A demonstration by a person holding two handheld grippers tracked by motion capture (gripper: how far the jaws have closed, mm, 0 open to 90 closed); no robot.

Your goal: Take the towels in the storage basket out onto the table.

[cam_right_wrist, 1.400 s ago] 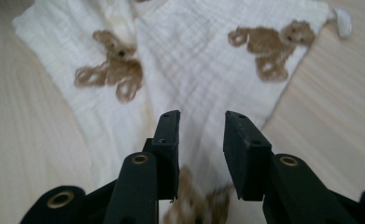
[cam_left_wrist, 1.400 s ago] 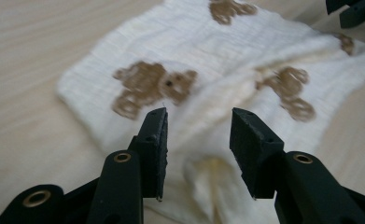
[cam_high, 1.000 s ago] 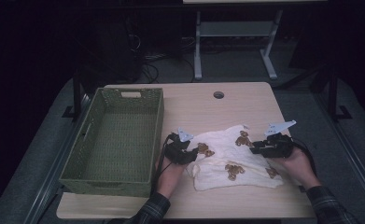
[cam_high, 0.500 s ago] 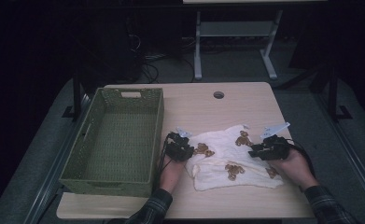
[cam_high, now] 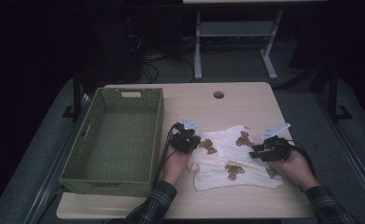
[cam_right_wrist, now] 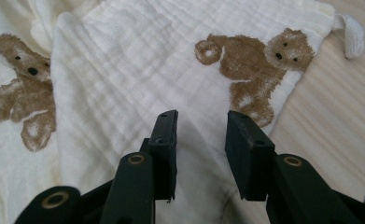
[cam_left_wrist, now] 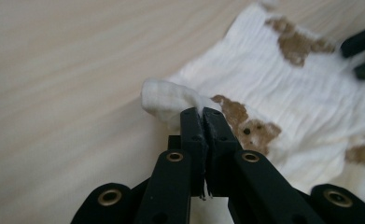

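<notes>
The high view is dim, its surroundings near black; only the table [cam_high: 245,100] is lit. Both gripper views are bright and evenly lit, blurring toward the near bottom edge.

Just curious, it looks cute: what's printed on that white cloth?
Brown teddy bears on the cream-white cloth, clearest in the right gripper view.

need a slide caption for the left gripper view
Left tongs shut on a bunched edge of the cream bear-print cloth, over the pale wooden table.
</notes>
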